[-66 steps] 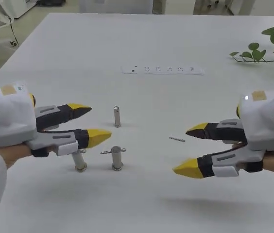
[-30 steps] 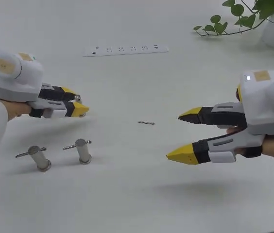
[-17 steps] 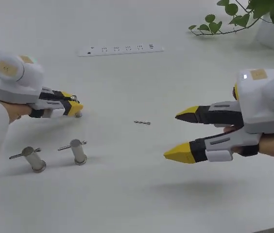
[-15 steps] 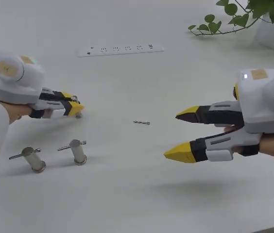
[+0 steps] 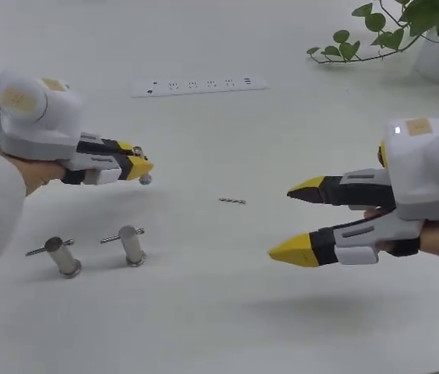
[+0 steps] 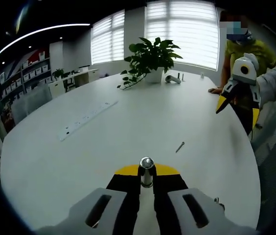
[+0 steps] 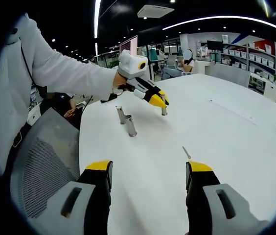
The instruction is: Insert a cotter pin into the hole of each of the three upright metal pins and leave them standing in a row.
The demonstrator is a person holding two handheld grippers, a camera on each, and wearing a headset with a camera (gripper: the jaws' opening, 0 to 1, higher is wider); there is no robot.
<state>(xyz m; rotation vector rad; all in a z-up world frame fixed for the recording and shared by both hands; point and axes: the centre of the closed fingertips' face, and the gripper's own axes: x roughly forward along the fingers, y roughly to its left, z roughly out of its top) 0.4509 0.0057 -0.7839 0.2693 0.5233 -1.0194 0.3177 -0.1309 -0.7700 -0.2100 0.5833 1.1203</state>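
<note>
The first metal pin [image 5: 63,257] and second metal pin [image 5: 132,245] stand at the left of the table [image 5: 204,312], each with a cotter pin through it, as before. Behind them the left gripper [image 5: 139,167], open two seconds ago, is now clamped on the third metal pin [image 5: 145,179]. The loose cotter pin [image 5: 232,201] lies unmoved mid-table. The right gripper [image 5: 280,223] stays spread wide and empty.

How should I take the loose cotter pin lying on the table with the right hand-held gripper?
Probably mid-shaft, from above, the right hand-held gripper closing across it: the cotter pin lies flat on the table, thin, with nothing beside it.
</note>
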